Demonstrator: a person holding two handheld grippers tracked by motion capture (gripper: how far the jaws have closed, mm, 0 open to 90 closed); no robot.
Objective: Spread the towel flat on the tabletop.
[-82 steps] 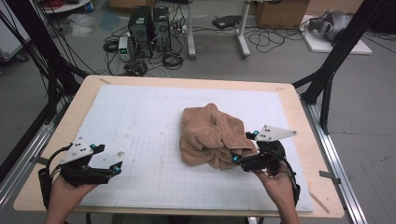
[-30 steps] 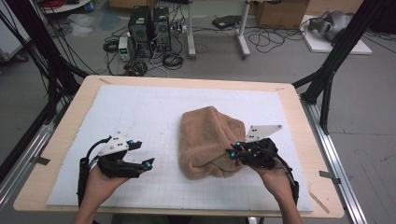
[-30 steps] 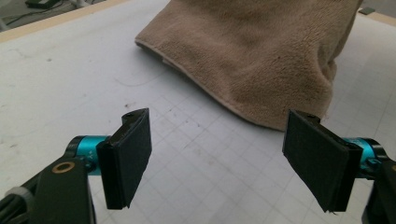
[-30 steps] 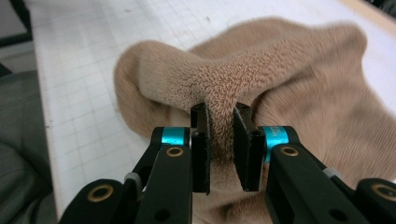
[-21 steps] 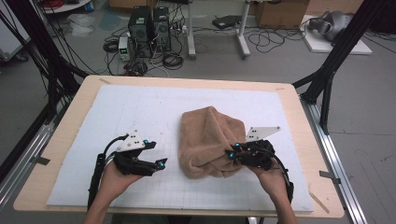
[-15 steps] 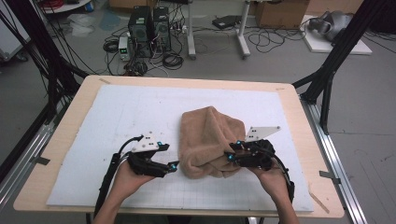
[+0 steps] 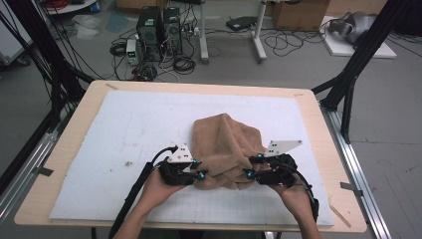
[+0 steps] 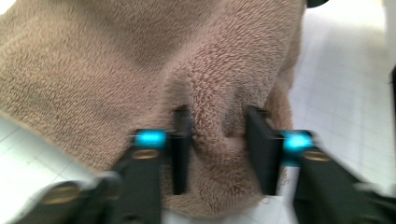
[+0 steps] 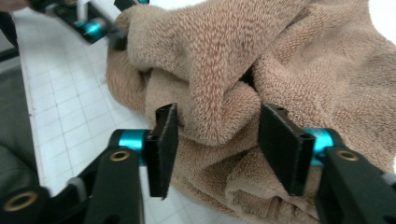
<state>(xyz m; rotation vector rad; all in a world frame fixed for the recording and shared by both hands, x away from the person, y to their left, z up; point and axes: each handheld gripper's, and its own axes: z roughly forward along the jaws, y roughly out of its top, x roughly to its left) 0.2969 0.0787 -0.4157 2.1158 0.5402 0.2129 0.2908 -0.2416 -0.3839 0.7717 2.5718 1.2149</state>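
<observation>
Towel gathered at both near corners, not yet spread

We have the brown towel (image 7: 226, 149) bunched on the white mat (image 7: 124, 134) of the worktop (image 7: 298, 92). Our left hand-held gripper (image 8: 219, 154) has just been closing and pinches a fold at the towel's near left; our right hand-held gripper (image 9: 217, 149), just been opening, stands released around a fold at its near right. Unfolding is left.

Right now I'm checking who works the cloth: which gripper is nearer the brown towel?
Neither: both are at it. The left gripper has been closing on a fold of the brown towel at its left edge; the right gripper straddles a fold at its right edge, jaws opening.
</observation>
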